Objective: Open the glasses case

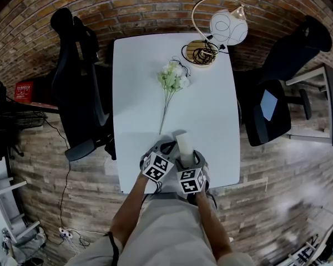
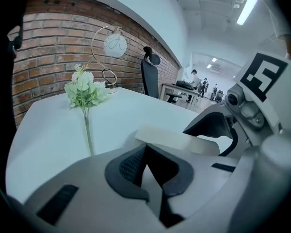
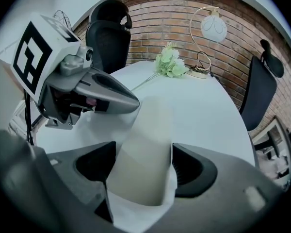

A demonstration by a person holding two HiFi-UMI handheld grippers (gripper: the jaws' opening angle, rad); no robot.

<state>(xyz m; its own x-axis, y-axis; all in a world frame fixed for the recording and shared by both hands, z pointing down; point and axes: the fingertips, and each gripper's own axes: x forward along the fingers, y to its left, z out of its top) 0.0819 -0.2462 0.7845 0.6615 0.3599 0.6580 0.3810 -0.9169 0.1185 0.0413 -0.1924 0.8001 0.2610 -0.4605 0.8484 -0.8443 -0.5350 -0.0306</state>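
Observation:
The cream glasses case lies on the white table near its front edge, long axis pointing away from me. My right gripper straddles its near end. In the right gripper view the case fills the space between the wide-spread jaws of the right gripper, and a slim gap shows beside the left pad. My left gripper is just left of it with its tips together. In the left gripper view those tips meet right at the case's near edge. Whether they pinch anything is hidden.
An artificial flower sprig lies mid-table, its stem pointing toward the case. A gold arc lamp with a white globe stands at the far edge. Black office chairs flank the table on both sides.

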